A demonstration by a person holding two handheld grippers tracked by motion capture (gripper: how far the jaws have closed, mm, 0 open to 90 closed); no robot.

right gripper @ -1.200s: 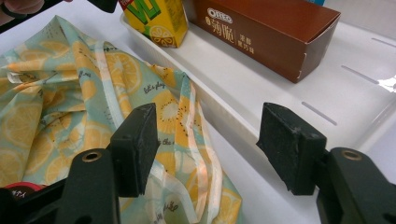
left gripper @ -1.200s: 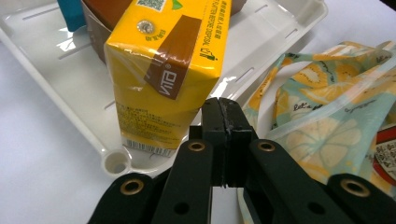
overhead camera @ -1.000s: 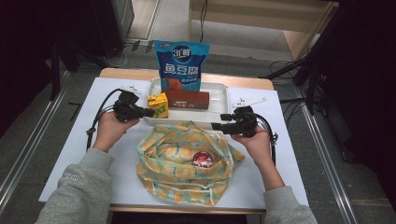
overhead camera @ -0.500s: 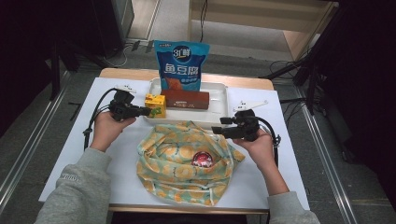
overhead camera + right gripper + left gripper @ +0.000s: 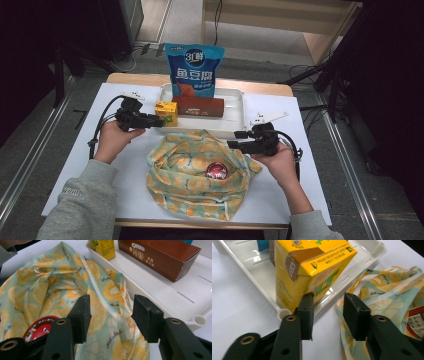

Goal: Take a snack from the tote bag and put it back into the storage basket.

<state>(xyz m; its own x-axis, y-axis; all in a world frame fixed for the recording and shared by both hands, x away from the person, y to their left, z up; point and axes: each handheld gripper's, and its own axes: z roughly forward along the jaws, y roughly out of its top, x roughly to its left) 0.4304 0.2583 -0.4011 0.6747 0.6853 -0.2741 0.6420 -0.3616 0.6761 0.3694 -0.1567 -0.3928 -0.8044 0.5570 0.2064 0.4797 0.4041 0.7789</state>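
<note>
Yellow drink carton [image 5: 312, 272]: tilted at the white plastic tray's [image 5: 235, 122] near-left corner, just ahead of the left gripper [image 5: 150, 120].
Left gripper: jaws just opened, about half-wide, carton released.
Right gripper [image 5: 240, 145]: jaws closing partway, empty, above the lemon-print cloth bag [image 5: 185, 180].
Tray: brown biscuit box [image 5: 199, 106], blue snack pouch [image 5: 194, 70].
Bag: red-labelled packet [image 5: 217, 171] inside.
Meaning: carton probably needs regripping.

Soft printed cloth bag [image 5: 195, 180]; glossy yellow cardboard juice carton [image 5: 312, 272]; smooth white plastic tray [image 5: 235, 107]; matt brown cardboard Oreo box [image 5: 160, 257].
</note>
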